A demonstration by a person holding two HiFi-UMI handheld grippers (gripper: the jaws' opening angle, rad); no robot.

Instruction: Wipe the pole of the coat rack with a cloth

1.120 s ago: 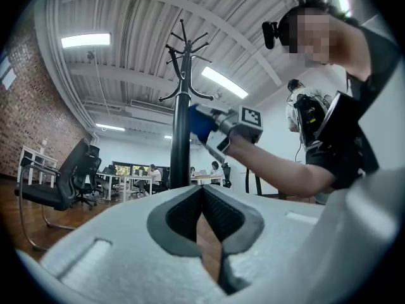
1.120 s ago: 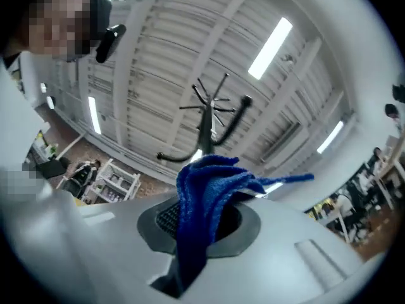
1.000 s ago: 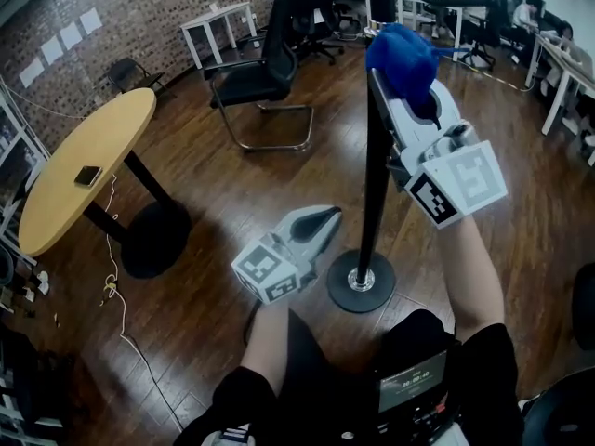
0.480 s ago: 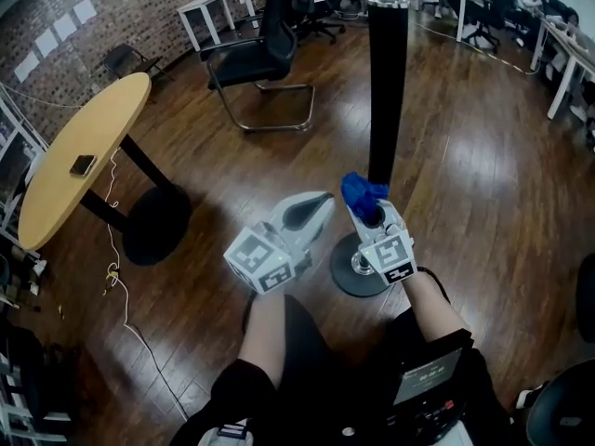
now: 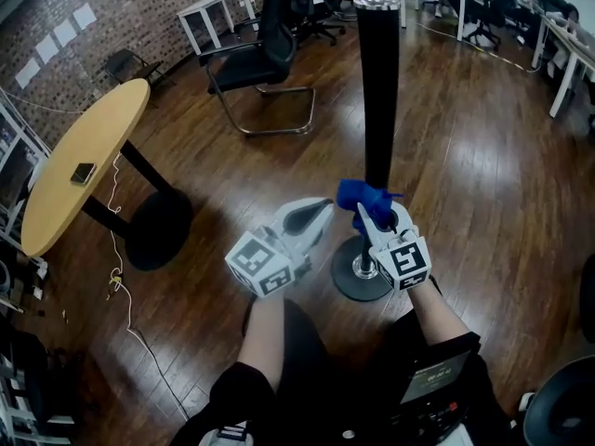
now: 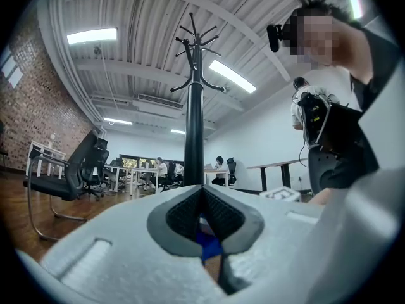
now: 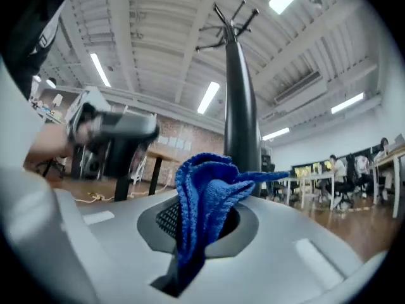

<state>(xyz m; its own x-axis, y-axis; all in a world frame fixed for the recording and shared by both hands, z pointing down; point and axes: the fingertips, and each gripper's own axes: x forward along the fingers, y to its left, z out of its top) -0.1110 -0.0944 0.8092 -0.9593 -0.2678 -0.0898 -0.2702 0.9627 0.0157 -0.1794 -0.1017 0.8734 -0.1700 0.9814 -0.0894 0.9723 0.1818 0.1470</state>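
Note:
The coat rack's black pole (image 5: 379,91) rises from a round base (image 5: 346,286) on the wooden floor. My right gripper (image 5: 373,214) is shut on a blue cloth (image 5: 363,196), which is bunched against the pole's lower part, just above the base. In the right gripper view the blue cloth (image 7: 205,198) sticks up from the jaws, with the pole (image 7: 242,106) right behind it. My left gripper (image 5: 323,214) is shut and holds nothing, a little left of the pole. In the left gripper view the pole (image 6: 193,125) stands ahead, its hooks (image 6: 196,40) at the top.
An oval wooden table (image 5: 74,170) with a phone (image 5: 83,173) on it stands to the left, and a cable (image 5: 116,291) trails on the floor beside it. A black chair (image 5: 260,68) and white desks (image 5: 216,17) stand behind the rack. My knees are just below the base.
My right gripper has slid the blue cloth down the pole, from near head height to just above the base. The left gripper has hardly moved.

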